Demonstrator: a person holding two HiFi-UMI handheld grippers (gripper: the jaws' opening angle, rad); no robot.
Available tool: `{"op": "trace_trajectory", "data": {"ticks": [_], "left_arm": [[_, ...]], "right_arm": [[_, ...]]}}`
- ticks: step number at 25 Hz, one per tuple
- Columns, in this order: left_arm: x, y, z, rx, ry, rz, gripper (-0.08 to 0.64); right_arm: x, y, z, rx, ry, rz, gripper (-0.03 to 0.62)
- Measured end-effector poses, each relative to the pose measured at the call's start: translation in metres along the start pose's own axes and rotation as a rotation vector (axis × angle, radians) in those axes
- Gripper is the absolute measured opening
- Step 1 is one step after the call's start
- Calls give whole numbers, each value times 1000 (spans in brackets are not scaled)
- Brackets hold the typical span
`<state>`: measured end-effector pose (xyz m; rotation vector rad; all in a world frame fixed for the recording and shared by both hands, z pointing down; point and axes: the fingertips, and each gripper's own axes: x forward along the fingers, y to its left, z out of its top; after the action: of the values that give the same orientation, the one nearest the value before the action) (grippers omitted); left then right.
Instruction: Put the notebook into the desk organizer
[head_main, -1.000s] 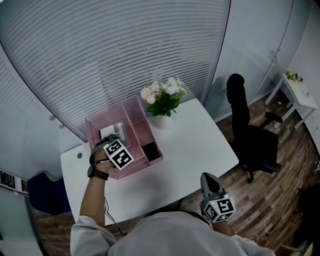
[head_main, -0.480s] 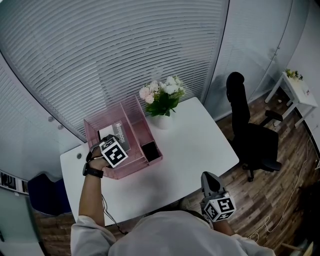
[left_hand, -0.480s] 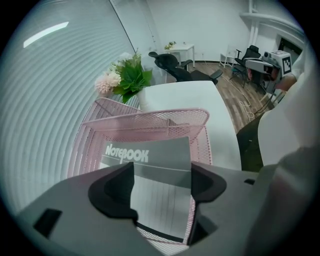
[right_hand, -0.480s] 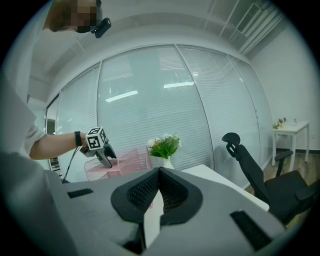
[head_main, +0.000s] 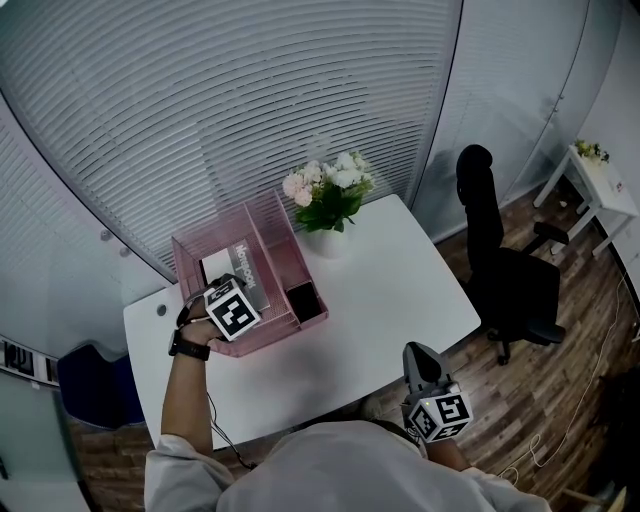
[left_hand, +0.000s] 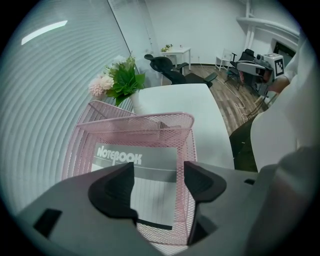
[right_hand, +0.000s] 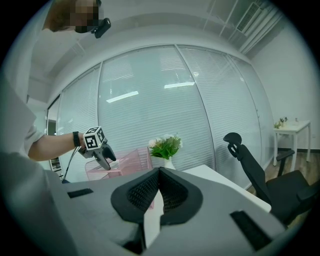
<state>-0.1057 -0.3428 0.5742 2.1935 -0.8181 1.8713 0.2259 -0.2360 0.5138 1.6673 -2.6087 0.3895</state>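
The left gripper hovers just over the pink mesh organizer, jaws wide apart and holding nothing; the notebook lies inside its big compartment; the right gripper, well apart, is closed and empty

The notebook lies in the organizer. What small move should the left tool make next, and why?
Probably lift the left tool up and away from the organizer: its jaws stand open and grip nothing, and the notebook lies flat inside.

Organizer: pink wire mesh. Notebook: grey band, white ruled page. Table white; chair black. Flowers pink-white.
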Motion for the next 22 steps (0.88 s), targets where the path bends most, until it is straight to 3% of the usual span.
{"op": "trace_trajectory", "data": {"ticks": [5, 13, 18, 22], "left_arm": [[-2, -6, 1, -7, -30, 4, 318], [-20, -1, 6, -31, -116, 79, 318], [-44, 10, 11, -69, -212, 189, 316], [-77, 19, 13, -136, -336, 314, 285]], "right_arm": [[0, 3, -1, 0, 2, 9, 14], [3, 12, 0, -9, 4, 38, 14], [8, 23, 4, -21, -1, 65, 14], [13, 31, 8, -30, -6, 90, 14]]}}
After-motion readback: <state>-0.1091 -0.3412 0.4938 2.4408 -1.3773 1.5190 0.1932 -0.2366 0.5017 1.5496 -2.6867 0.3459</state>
